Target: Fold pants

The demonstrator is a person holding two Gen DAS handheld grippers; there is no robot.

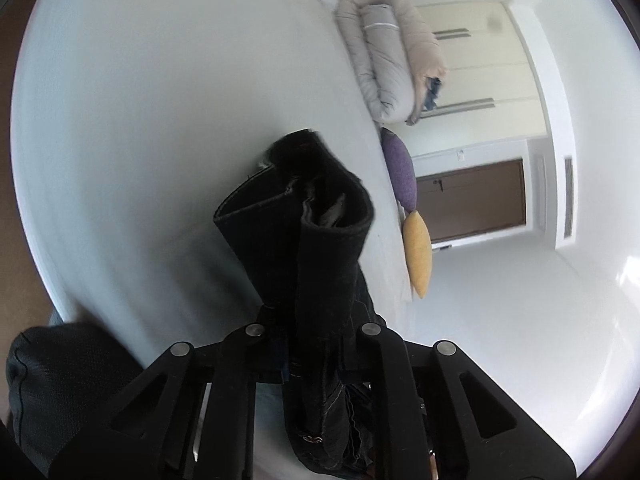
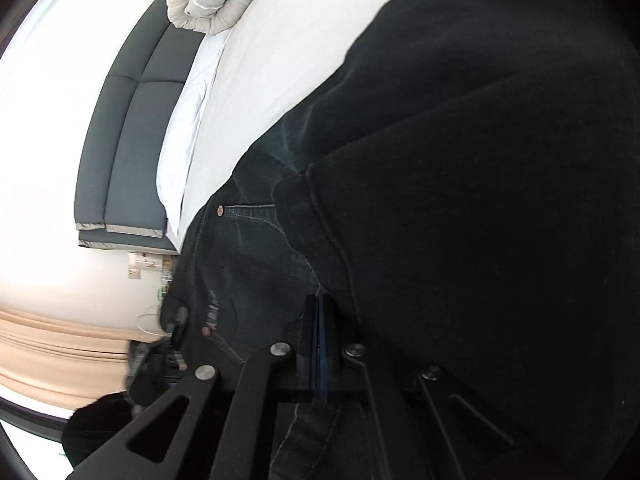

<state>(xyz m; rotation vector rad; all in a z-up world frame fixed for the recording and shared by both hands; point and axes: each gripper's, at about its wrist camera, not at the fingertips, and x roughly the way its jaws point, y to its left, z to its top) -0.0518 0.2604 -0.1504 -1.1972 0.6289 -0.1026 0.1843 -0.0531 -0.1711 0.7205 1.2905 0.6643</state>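
left tongs [image 1: 316,344] are clamped on a thick fold of the dark pants [image 1: 304,216], which stand up between the fingers above the white bed [image 1: 160,100]. right tongs [image 2: 320,336] are pressed together with their tips against the pants' denim near a riveted pocket [image 2: 248,216]. beyond lie a yellow cushion [image 1: 418,256], a purple cushion [image 1: 400,168] and a rolled duvet [image 1: 384,60].

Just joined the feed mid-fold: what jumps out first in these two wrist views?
The folded black denim pants dominate: in the left wrist view a thick bundle stands up out of the left claw, which is shut on it, above the pale grey bed sheet. In the right wrist view the pants fill the frame around the closed right claw. A rolled beige quilt lies at the bed's far edge.
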